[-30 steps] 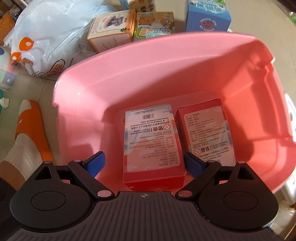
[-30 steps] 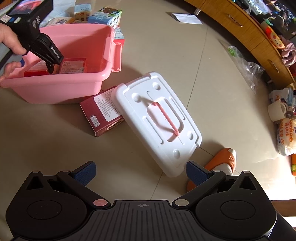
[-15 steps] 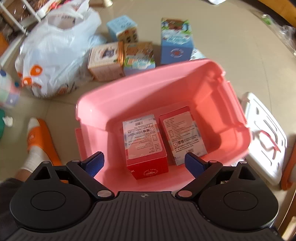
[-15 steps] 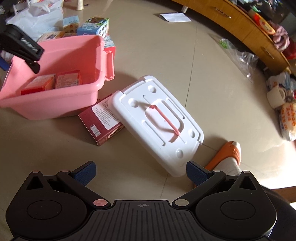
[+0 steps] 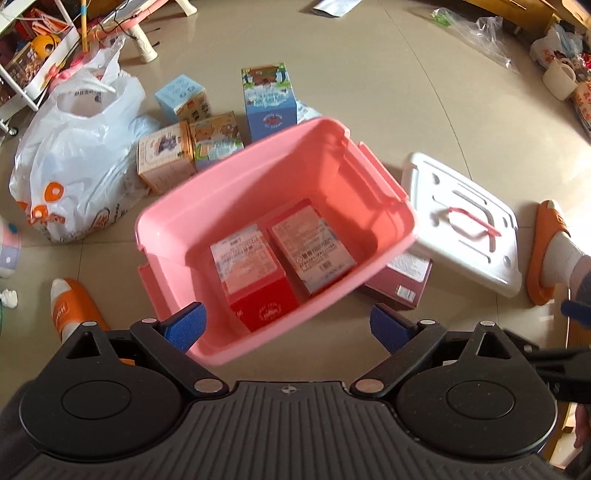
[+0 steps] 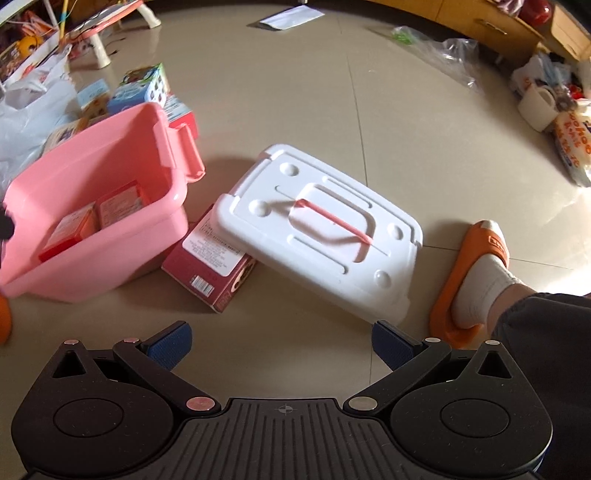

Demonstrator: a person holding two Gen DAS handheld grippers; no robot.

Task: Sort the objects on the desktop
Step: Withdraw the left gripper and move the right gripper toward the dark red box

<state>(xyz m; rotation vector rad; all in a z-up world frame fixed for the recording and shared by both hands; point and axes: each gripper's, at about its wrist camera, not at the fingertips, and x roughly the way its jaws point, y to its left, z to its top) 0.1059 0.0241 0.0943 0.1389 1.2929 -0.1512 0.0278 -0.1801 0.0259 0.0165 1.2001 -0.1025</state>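
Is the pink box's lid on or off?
Off. The pink box is open-topped, and the white lid lies beside it, one edge on a dark red box.

Your feet are resting in orange slippers [image 6: 476,269] on the tiled floor [image 6: 295,110]. A white plastic bag [image 5: 74,162] is slumping at far left; a clear bag [image 6: 439,51] and a white mug [image 6: 535,107] are lying near the wooden cabinet [image 6: 491,26].

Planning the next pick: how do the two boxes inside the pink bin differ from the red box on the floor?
The two boxes lie side by side inside the pink bin, fully exposed. The red box on the floor lies outside it, one end tucked under the white lid. All lie flat, printed label up.
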